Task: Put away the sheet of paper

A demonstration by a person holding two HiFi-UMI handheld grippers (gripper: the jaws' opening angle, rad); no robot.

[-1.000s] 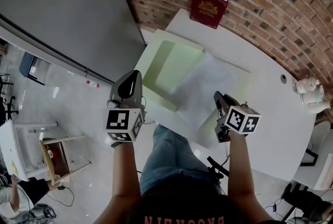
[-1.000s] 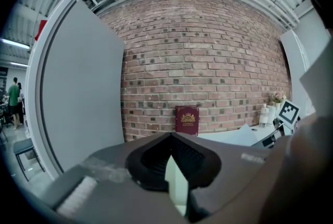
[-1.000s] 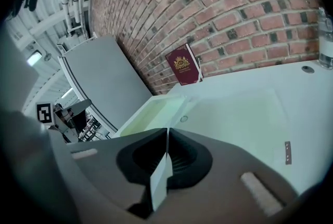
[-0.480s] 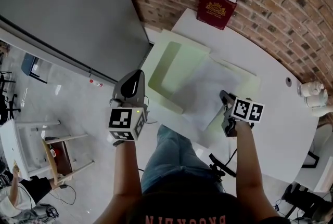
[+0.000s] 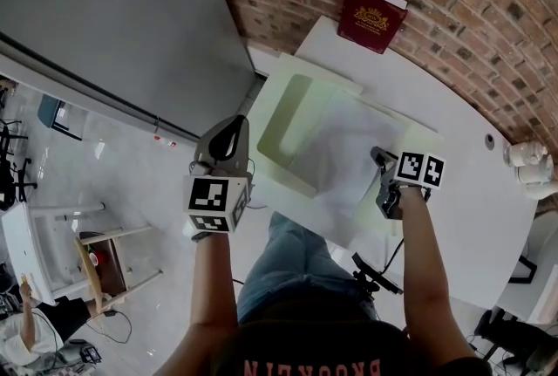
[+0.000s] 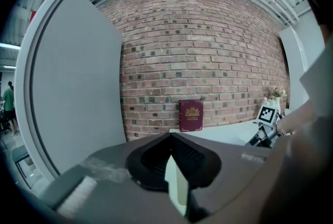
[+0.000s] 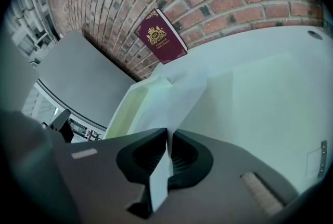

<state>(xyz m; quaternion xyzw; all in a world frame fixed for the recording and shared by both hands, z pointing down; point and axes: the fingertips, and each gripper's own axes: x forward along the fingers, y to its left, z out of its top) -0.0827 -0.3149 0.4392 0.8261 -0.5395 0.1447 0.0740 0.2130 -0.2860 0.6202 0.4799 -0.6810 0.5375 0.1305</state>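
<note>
A white sheet of paper (image 5: 342,160) lies slanted over an open pale green folder (image 5: 295,108) on the white table (image 5: 475,191). My right gripper (image 5: 377,156) is shut on the sheet's near edge. In the right gripper view the paper (image 7: 183,92) runs from the jaws (image 7: 167,137) out over the folder (image 7: 129,109). My left gripper (image 5: 232,125) hangs off the table's left edge, beside the folder's raised cover. It is shut (image 6: 171,163) on a thin pale green edge (image 6: 178,189), which looks like that cover.
A dark red book (image 5: 375,10) leans on the brick wall at the table's back. A small white ornament (image 5: 527,160) stands at the far right. A grey panel (image 5: 113,8) stands left of the table. The person's legs are under the near edge.
My right gripper has carried the sheet a little left and farther over the folder. The left gripper has stayed about where it was.
</note>
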